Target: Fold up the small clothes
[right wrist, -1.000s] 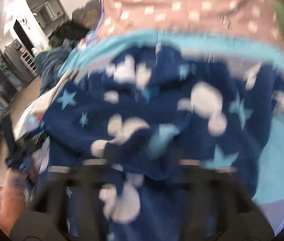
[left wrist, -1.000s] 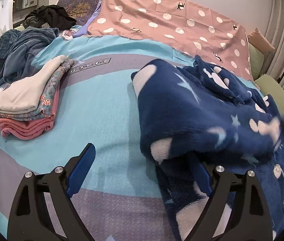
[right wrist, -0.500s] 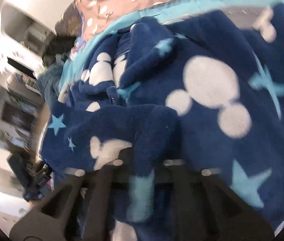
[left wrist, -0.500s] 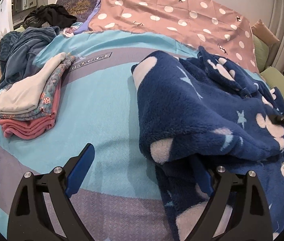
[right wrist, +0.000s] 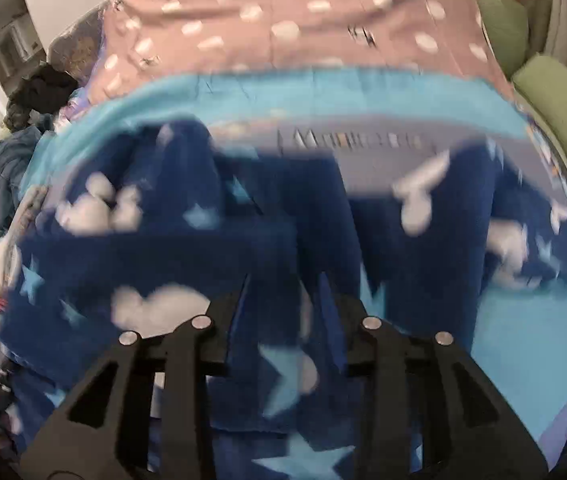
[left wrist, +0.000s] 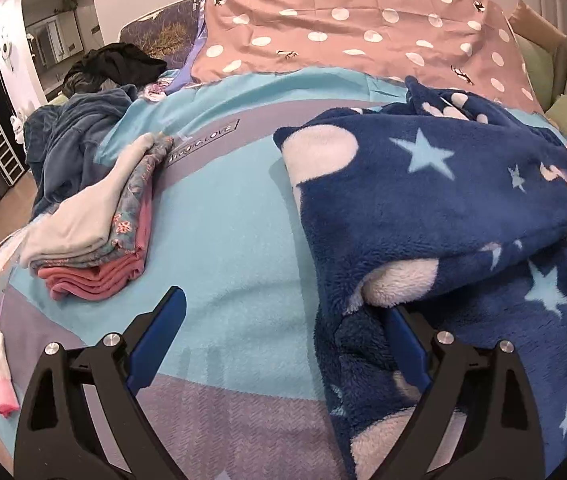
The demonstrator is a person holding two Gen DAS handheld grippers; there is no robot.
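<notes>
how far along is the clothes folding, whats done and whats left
Done: a folded stack of cream, floral and pink pieces sits on the bed. In hand: the navy fleece garment, doubled over but rumpled; the right gripper is shut on it, while the left gripper is open beside its edge. Left: finishing that fold, probably also the dark blue heap and black clothing behind.

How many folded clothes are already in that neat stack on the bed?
3, stacked left of the navy fleece garment: a cream piece on top, a floral piece in the middle, a pink piece at the bottom. Thin layers may be hidden between them.
</notes>
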